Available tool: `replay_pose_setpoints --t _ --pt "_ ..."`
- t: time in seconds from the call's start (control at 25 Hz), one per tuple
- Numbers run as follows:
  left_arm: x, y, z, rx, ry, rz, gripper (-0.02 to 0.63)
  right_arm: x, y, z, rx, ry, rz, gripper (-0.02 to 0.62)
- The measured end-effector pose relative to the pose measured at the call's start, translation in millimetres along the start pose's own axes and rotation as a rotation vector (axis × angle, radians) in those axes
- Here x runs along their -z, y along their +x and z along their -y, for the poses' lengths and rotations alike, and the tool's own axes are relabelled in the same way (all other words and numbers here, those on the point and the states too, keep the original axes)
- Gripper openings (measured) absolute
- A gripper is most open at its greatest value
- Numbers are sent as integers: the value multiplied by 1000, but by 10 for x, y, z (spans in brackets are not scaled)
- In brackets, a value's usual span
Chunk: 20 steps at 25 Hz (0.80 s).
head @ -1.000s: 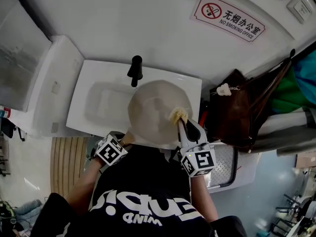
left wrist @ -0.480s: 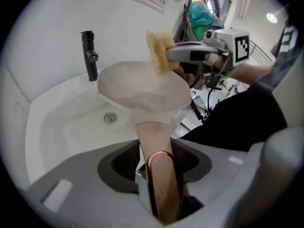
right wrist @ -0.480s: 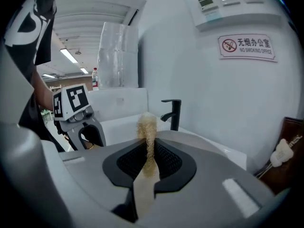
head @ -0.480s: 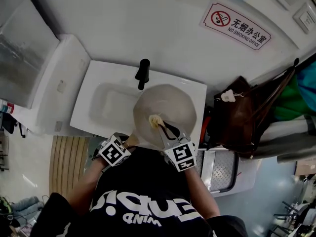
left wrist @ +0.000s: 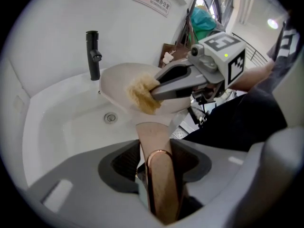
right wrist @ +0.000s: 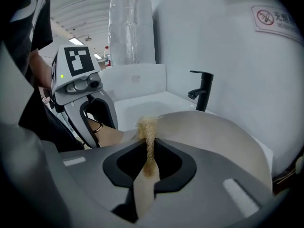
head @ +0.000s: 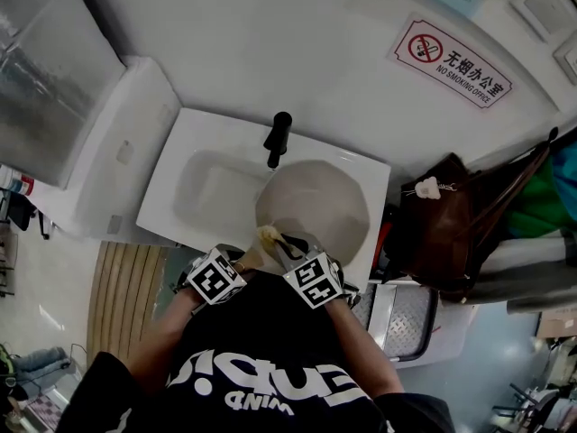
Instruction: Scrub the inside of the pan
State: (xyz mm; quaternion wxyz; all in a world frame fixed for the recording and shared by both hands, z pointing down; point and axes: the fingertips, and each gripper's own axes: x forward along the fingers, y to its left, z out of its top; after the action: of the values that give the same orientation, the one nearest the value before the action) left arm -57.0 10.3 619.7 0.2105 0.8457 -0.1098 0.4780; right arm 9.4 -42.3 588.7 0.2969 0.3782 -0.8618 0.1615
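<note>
**Finding: pad sits at the near rim, pan interior lies beyond it**

We find the beige round pan held tilted over the right part of the white ceramic sink, just in front of the black tap.

The left gripper is clamped on the pan's beige handle with its copper-coloured end loop. The handle fills the gap between the jaws, and its long axis runs straight away from that gripper, up towards the tap.

The right gripper has its jaws closed on a straw-coloured fibrous scrub pad, which stands proud of the tips.

The relation that matters is where the pad sits. It is at the pan's near edge, close beside the point where the handle joins the bowl. From the left gripper view it appears to rest against the inner surface, though we cannot confirm firm contact.

Almost the whole inside of the pan lies ahead of the pad and to its right, towards the tap and the far rim. The two grippers are close together at the near side, with the right one nearer the bowl.

In our judgement the coming stroke must carry the pad away from the handle root and across the interior. The left gripper only has to hold the tilt. The risk we note is the pad slipping over the near rim rather than staying inside.
</note>
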Motion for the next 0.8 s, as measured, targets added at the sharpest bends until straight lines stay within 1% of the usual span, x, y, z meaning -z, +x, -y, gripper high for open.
replay_pose_setpoints --t 0.08,0.4,0.56,0.8 --pt "-3 -9 1 5 -9 6 192 14 51 -43 -16 -8 -12 52" --pt "-2 -38 2 25 -30 22 192 -25 234 -33 -23 -41 -38 52" --pt "-10 -46 -12 32 -38 31 190 -84 350 51 -16 -32 -41 52" --pt "-10 -66 -21 38 -44 27 190 -215 534 234 5 -62 -58 52"
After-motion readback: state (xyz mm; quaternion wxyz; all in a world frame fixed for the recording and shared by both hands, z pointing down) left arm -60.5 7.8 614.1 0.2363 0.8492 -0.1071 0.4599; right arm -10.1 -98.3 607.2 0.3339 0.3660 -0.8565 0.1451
